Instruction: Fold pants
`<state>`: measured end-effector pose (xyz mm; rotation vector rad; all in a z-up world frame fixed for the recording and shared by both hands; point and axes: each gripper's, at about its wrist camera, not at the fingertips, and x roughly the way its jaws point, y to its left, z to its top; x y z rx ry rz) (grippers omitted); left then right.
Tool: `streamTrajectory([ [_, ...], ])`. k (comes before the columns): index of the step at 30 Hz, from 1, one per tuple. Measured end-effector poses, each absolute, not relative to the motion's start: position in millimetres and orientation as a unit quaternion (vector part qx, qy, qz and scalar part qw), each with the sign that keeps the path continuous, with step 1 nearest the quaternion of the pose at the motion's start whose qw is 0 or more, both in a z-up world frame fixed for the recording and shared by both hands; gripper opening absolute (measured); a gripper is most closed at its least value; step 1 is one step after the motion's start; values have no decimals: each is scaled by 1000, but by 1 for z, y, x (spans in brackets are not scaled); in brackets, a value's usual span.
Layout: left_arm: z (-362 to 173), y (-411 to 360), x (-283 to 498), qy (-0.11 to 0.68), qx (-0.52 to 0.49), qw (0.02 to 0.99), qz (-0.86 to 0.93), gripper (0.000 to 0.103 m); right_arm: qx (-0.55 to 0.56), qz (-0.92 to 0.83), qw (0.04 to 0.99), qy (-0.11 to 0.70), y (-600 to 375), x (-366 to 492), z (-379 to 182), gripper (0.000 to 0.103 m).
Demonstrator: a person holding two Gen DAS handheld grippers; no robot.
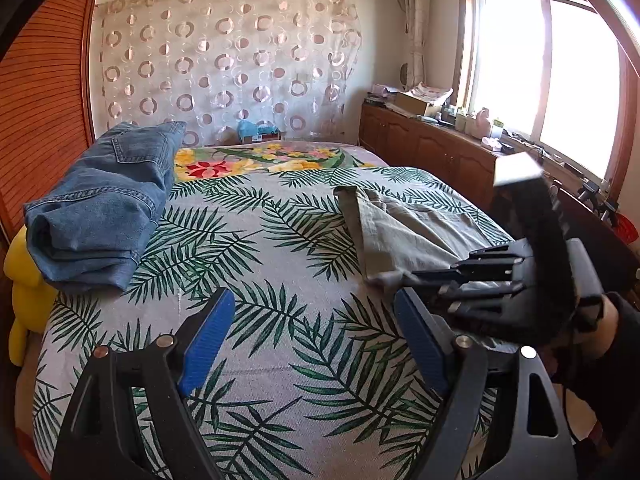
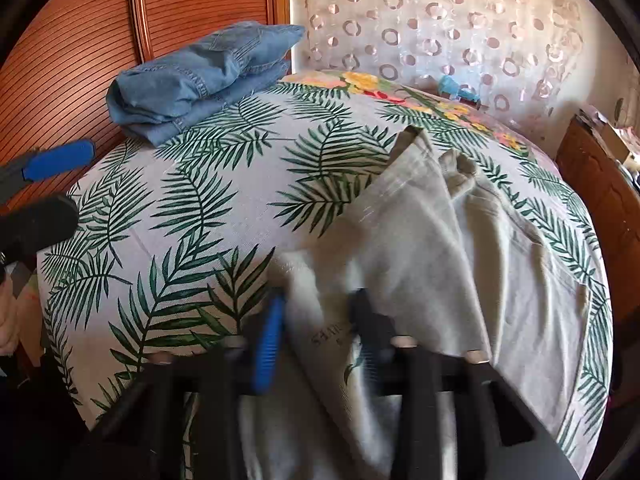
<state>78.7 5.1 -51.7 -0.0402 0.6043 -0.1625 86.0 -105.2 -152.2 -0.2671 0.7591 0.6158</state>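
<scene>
Grey-khaki pants point(image 2: 440, 240) lie crumpled on the right half of the leaf-print bedspread point(image 2: 192, 208), one leg folded over towards the far end. In the right wrist view, my right gripper point(image 2: 316, 312) has its blurred fingers closed around the pants' near edge, with cloth bunched between them. The left wrist view shows the right gripper point(image 1: 404, 278) pinching that same edge of the pants point(image 1: 404, 224). My left gripper point(image 1: 316, 308) hovers open over bare bedspread, to the left of the pants, with nothing between its blue pads point(image 1: 208, 340).
Folded blue jeans point(image 1: 100, 208) sit at the bed's far left by the wooden slatted wall point(image 1: 40, 100). A yellow plush toy point(image 1: 28, 288) is wedged at the left edge. A wooden cabinet point(image 1: 432, 148) with clutter runs along the right under the window.
</scene>
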Motion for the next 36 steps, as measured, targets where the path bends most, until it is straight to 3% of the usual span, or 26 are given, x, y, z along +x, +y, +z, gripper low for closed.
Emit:
streamTrajectory([
  [4, -54, 3, 79, 300, -19, 950, -82, 83, -109, 302, 880, 349, -119, 84, -141, 7],
  [15, -59, -4, 78, 306, -13, 948, -91, 83, -76, 231, 916, 318, -173, 106, -113, 6],
  [27, -62, -14, 81, 313, -2, 945, -98, 83, -49, 147, 917, 367, -206, 149, -141, 6],
  [31, -64, -18, 81, 317, 1, 943, -101, 83, -44, 145, 915, 373, -204, 152, -143, 27],
  [36, -68, -22, 82, 323, 3, 941, -106, 83, -56, 140, 913, 378, -212, 153, -150, 33],
])
